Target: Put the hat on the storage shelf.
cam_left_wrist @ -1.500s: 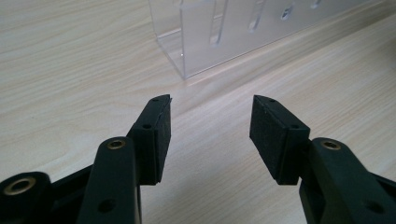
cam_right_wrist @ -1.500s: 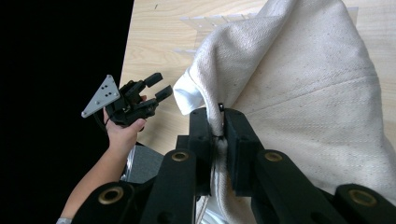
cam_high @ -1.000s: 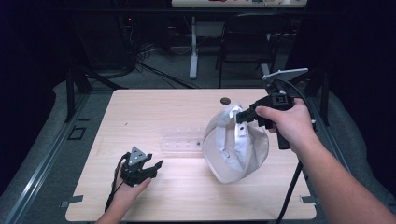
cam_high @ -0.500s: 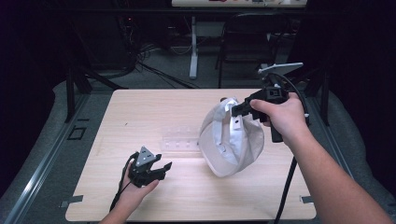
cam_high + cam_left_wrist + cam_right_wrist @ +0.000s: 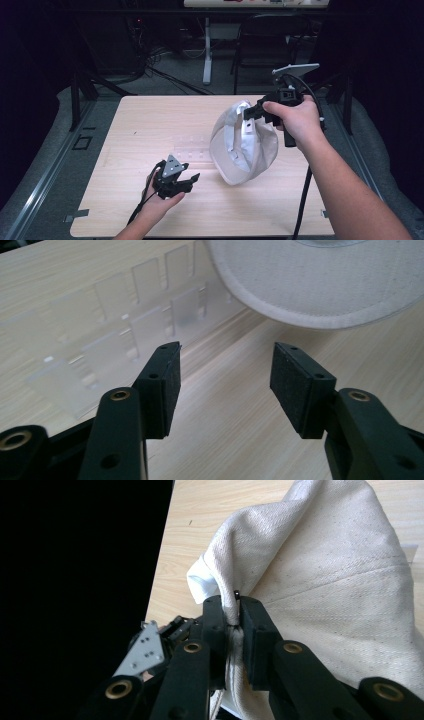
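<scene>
Since the earlier frames the left gripper (image 5: pixel 192 178) has slid across the table (image 5: pixel 150 125) toward the hat and lifted a little, jaws just been opening w/ nothing between them; the hat itself has swung from lying low near the boards to hanging more upright. Right gripper (image 5: pixel 250 113) holds station — jaws clamped fully on a fold of the white cloth hat (image 5: pixel 242 147), pinched at its upper edge; right gripper view shows the fabric squeezed between the pads (image 5: pixel 250 625). Hat hangs below and to the left of the right gripper, lower rim touching or just above the table, cannot tell which. Left gripper view: jaws stand well apart, empty, the hat's stitched brim (image 5: pixel 320 295) just ahead and slightly to the right of them. Clear plastic holder (image 5: pixel 115 335) lies flat ahead-left of the left jaws, near the brim; its slots look empty. Hat's hollow, as seen from the high view, holds nothing visible — only the inner band. Judgement: lift is done, second grip on the brim not yet made; whatever follows, reshaping or placing, is left.
</scene>
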